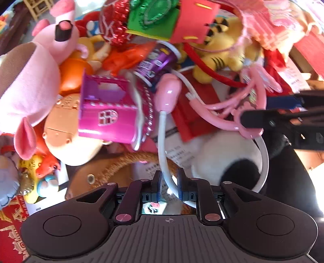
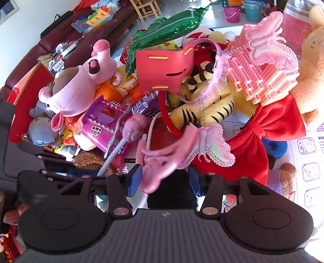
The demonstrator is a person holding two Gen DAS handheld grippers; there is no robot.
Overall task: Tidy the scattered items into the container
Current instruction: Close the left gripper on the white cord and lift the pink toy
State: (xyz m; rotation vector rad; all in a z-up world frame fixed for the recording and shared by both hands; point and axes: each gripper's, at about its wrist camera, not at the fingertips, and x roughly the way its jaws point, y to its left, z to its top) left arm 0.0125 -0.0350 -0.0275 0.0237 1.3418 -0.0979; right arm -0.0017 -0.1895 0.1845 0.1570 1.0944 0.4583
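Behind the pile, a dark red sofa [image 2: 66, 50] strewn with clutter runs along the wall, and coloured buckets [image 2: 232, 14] stand on the floor further back. Your left gripper [image 1: 169, 187] stands narrow, its blue pads either side of the white flexible stem [image 1: 162, 145] of a pink-headed toy [image 1: 168, 93]; whether the pads press on the stem cannot be told with certainty, though the gap is nearly shut. Your right gripper [image 2: 165, 180] stands about half open around the pink plastic piece [image 2: 156, 161] at the stem's other end, and no firm pinch shows there. The toy lies across the heap, near the magenta toy house [image 1: 107, 109] and the striped tiger plush [image 1: 220, 50]. The container is not clearly identified in either view. To lift well, confirm the left pads bite the stem squarely, raise straight up, and keep the stem clear of the red strap [image 1: 208, 68] that crosses it.
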